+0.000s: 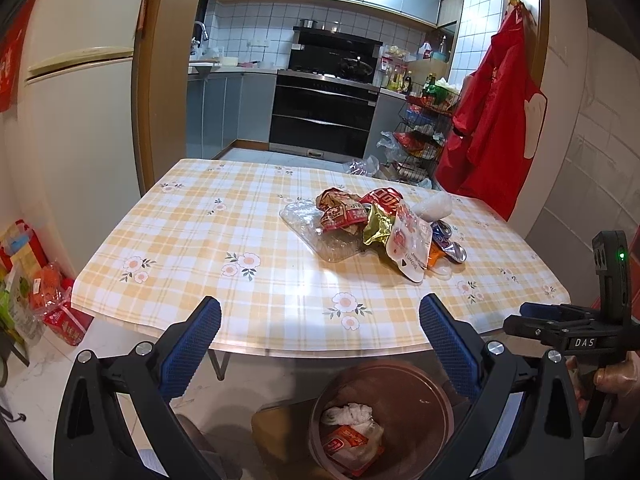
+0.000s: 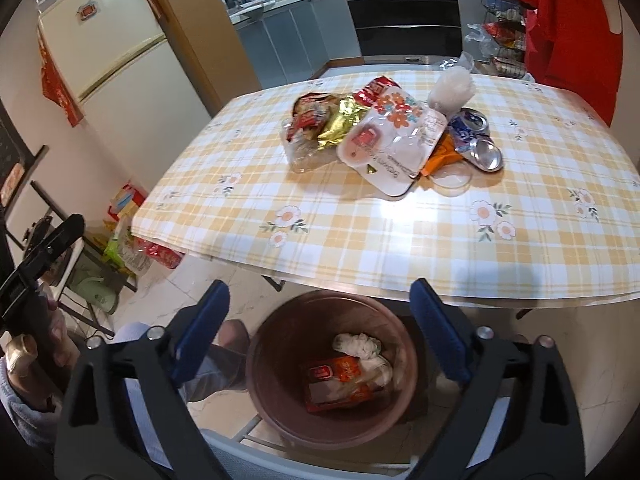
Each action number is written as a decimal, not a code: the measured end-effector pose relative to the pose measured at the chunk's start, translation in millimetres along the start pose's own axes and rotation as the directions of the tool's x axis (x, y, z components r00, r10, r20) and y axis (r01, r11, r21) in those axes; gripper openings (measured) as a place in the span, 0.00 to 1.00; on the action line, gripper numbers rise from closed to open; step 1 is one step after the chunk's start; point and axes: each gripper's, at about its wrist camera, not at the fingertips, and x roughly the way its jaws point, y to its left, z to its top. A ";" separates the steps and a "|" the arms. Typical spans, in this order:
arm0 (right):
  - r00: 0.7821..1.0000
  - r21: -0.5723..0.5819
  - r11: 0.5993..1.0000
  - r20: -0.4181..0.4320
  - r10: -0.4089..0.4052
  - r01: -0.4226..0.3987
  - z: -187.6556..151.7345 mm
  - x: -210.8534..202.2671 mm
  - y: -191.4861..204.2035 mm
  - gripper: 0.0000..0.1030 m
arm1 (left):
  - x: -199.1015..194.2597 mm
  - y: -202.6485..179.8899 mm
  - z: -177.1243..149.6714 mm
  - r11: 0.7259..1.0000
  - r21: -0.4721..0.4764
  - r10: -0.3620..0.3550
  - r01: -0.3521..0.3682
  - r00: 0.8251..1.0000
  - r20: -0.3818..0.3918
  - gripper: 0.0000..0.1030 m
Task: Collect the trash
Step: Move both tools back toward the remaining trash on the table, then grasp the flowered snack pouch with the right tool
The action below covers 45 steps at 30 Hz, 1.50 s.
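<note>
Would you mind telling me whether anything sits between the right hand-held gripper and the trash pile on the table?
Nothing visible does. The right hand-held gripper is open above the brown trash bin, and only bare checked tablecloth lies between it and the trash pile. The pile's nearest piece is a white floral pouch.

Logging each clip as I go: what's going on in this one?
A person holds two grippers above a brown trash bin at the near edge of a checked table. The left gripper and the right gripper are both open and empty. The bin already holds a red wrapper and crumpled white paper. A pile of wrappers and a crushed can sit on the table.
</note>
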 end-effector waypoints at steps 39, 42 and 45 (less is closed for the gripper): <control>0.977 0.086 0.974 -0.033 -0.209 0.211 28.3 50.1 -92.9 0.94 | 106.3 -0.2 1.0 1.000 -0.007 -0.003 0.002 0.984 -0.180 0.94; 0.975 0.100 0.970 -0.040 -0.220 0.223 36.3 60.1 -97.0 0.94 | 119.3 1.8 3.4 1.000 -0.016 -0.007 0.004 0.982 -0.190 0.94; 0.974 0.107 0.968 -0.030 -0.226 0.228 53.4 73.4 -96.1 0.94 | 133.7 3.5 9.3 1.000 -0.015 -0.012 0.009 0.982 -0.187 0.94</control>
